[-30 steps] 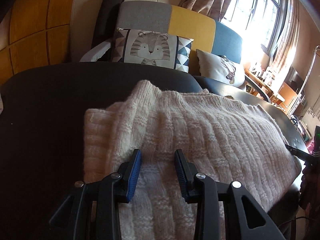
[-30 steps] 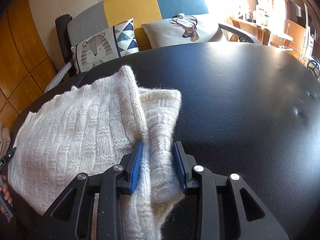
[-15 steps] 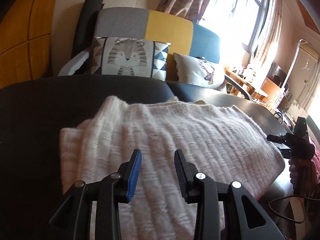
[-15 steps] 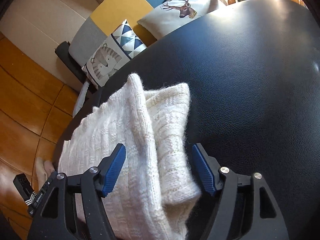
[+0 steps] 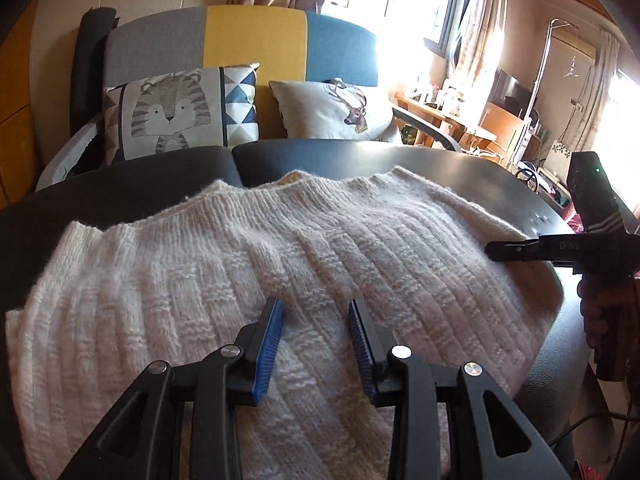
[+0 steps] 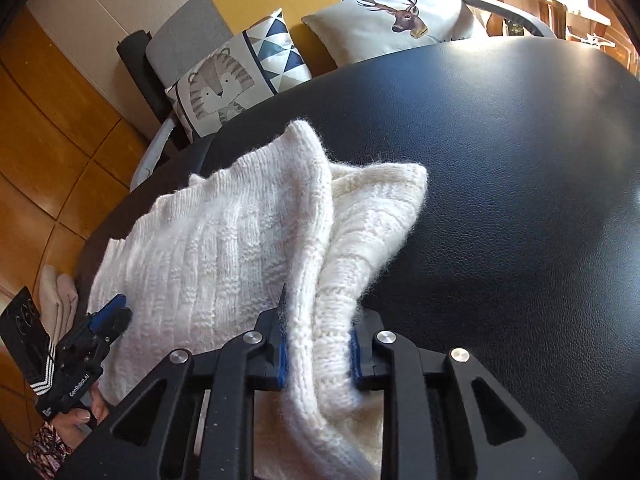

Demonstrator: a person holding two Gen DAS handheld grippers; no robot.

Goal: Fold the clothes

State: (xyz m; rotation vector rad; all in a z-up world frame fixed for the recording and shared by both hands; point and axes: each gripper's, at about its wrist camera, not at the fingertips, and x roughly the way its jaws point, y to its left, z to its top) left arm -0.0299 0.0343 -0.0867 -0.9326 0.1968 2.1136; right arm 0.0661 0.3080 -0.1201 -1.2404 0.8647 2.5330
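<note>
A cream knitted sweater [image 5: 304, 264] lies folded on a black leather table [image 5: 120, 200]. My left gripper [image 5: 316, 322] hovers over its near part, jaws apart with nothing between them. My right gripper [image 6: 318, 332] is shut on the sweater's right edge [image 6: 320, 344], a thick bunch of knit between its blue pads. The sweater [image 6: 224, 248] spreads left from there, with a lower layer [image 6: 380, 208] sticking out to the right. The right gripper shows at the sweater's right edge in the left wrist view [image 5: 520, 250]. The left gripper shows at lower left in the right wrist view [image 6: 112, 314].
A sofa [image 5: 256, 44] with a tiger cushion [image 5: 176, 108] and a deer cushion [image 5: 336, 108] stands behind the table. Folded pinkish cloth [image 6: 60, 300] lies off the table's left side. Bare black tabletop [image 6: 520, 180] stretches to the right of the sweater.
My right gripper was wide open half a second ago and has closed on the sweater's right edge. My left gripper has stayed open above the sweater as its view swung right.
</note>
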